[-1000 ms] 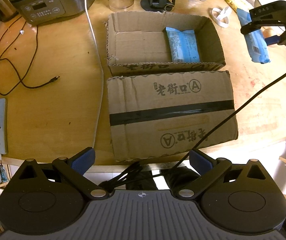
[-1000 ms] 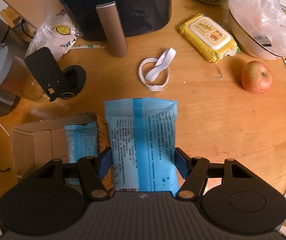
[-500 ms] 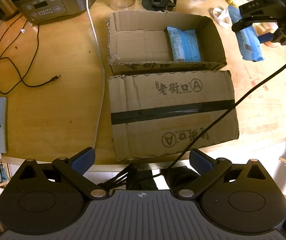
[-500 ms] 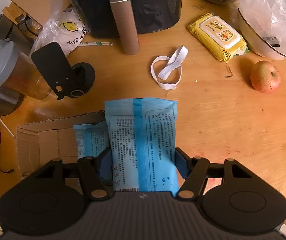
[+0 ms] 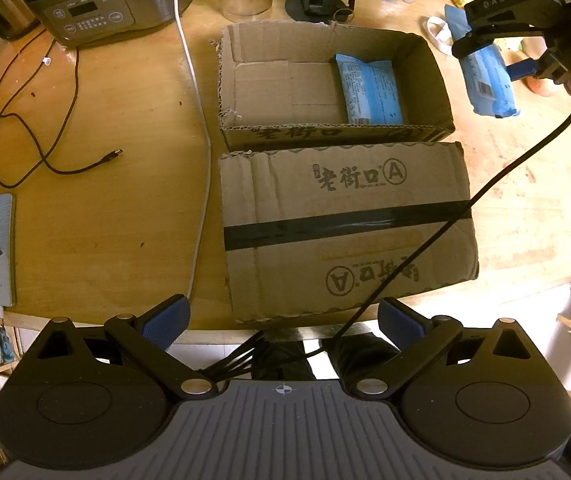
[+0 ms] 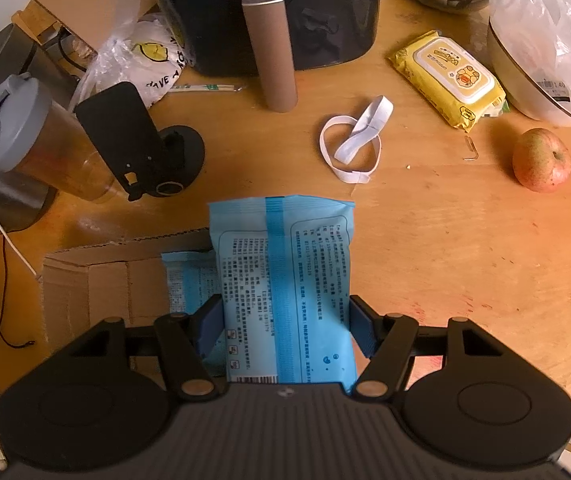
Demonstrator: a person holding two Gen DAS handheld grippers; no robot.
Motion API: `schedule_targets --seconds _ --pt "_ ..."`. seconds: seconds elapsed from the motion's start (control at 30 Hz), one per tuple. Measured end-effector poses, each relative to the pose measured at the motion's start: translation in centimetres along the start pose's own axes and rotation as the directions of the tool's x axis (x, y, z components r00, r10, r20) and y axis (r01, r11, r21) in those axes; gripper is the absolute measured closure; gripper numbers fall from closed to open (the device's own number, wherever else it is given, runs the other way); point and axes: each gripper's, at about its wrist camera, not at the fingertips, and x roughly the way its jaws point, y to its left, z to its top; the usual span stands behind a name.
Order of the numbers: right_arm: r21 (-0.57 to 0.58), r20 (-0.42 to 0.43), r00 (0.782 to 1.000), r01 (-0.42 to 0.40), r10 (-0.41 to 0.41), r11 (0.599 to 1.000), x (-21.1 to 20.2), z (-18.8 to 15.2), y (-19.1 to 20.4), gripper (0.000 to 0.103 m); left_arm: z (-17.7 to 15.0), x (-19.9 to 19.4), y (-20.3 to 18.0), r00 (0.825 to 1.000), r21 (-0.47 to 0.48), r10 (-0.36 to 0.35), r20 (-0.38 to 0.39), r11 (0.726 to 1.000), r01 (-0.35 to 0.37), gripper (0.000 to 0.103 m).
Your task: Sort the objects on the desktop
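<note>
The left tongs [image 5: 281, 316] hang spread and empty at the near edge of the round wooden table [image 5: 105, 208], just short of the brown cardboard box flap with the black tape stripe [image 5: 345, 224]. The flap belongs to the open brown cardboard box [image 5: 241, 80], where a pale blue printed packet [image 5: 369, 90] lies at the right end. Off the box's right wall, the right tongs [image 6: 285, 328] are clenched on a second, larger blue plastic packet [image 6: 285, 280], held above the table, its sealed end sticking out past the tips. Beyond the box lie a white elastic loop [image 6: 353, 144], a yellow wet-wipes pack [image 6: 449, 76] and a red apple [image 6: 541, 160].
</note>
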Motion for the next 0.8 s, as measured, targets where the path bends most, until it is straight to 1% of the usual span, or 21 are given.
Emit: schedule_targets --seconds 0.8 --pt "-0.011 0.0 1.0 -0.007 0.007 1.0 0.4 0.0 2.5 0.039 -0.2 0.0 0.7 1.0 -0.014 0.0 -0.002 1.0 0.0 0.0"
